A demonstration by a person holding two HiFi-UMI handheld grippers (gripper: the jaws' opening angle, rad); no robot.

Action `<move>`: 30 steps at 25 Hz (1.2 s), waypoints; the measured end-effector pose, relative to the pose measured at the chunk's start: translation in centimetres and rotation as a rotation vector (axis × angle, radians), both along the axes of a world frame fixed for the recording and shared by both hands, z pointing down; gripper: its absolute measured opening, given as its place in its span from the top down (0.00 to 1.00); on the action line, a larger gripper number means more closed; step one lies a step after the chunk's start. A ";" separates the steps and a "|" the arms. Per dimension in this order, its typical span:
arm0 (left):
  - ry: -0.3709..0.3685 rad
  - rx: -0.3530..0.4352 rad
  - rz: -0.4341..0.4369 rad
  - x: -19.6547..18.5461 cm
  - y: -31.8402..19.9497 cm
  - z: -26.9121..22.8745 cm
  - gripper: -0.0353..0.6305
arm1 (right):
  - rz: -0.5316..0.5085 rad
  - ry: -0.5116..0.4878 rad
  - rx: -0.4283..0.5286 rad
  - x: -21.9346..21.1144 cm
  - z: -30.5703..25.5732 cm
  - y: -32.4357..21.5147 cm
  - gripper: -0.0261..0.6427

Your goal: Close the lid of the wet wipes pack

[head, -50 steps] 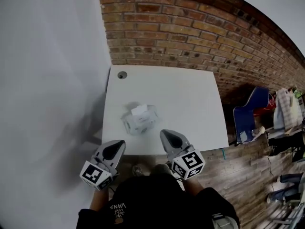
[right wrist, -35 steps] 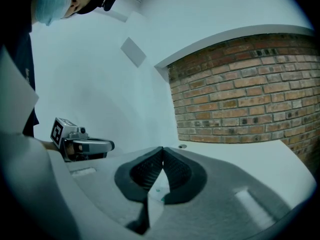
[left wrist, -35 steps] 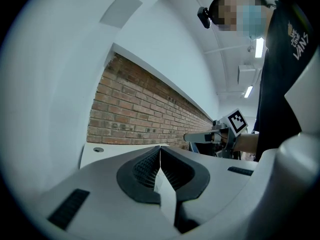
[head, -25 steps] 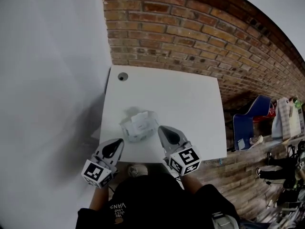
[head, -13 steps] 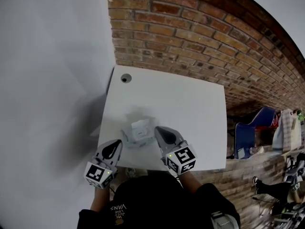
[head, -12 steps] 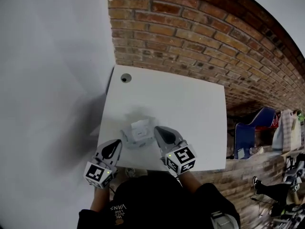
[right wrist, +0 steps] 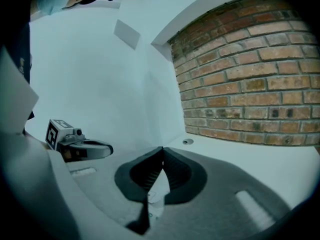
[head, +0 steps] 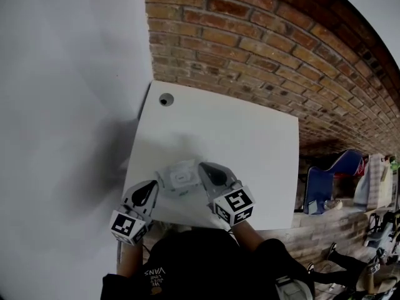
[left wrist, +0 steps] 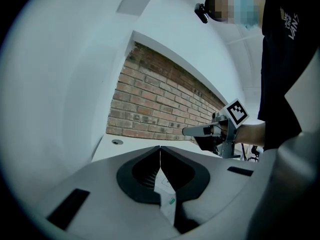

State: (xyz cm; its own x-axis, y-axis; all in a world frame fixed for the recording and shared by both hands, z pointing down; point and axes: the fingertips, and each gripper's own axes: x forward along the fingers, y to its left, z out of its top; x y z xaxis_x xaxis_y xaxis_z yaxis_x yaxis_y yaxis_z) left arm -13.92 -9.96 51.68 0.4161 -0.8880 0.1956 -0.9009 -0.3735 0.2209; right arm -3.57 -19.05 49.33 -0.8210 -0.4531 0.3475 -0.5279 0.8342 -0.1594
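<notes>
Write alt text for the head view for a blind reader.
Seen from above, a wet wipes pack lies near the front edge of a white table, the left claw and right claw close on either side. A brick wall runs behind.

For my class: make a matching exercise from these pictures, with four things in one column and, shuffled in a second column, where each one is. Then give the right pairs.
Things
1. wet wipes pack
2. round hole
3. brick wall
4. blue chair

Places
A. far left corner of the table
B. beyond the table's far edge
C. near the table's front edge
D. off the table, to its right

Pairs: 1-C, 2-A, 3-B, 4-D
</notes>
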 end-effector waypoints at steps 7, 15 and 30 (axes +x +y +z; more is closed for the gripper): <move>-0.016 -0.022 -0.005 0.2 -0.7 1.2 0.95 | -0.040 0.005 -0.010 -1.1 0.8 -1.4 0.96; -0.019 -0.081 -0.001 0.9 -0.7 3.4 0.95 | -0.085 0.033 -0.032 -2.6 2.7 -2.8 0.96; -0.010 -0.154 -0.010 1.7 -1.4 6.2 0.95 | -0.151 0.133 -0.061 -4.6 6.9 -4.3 0.96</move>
State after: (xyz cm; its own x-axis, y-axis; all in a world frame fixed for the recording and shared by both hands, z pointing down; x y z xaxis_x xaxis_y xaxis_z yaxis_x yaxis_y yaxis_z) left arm -12.21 -11.34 57.91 0.4048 -0.8512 0.3339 -0.9069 -0.3270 0.2659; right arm -8.22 -23.34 56.23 -0.8232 -0.3033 0.4800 -0.4173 0.8965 -0.1491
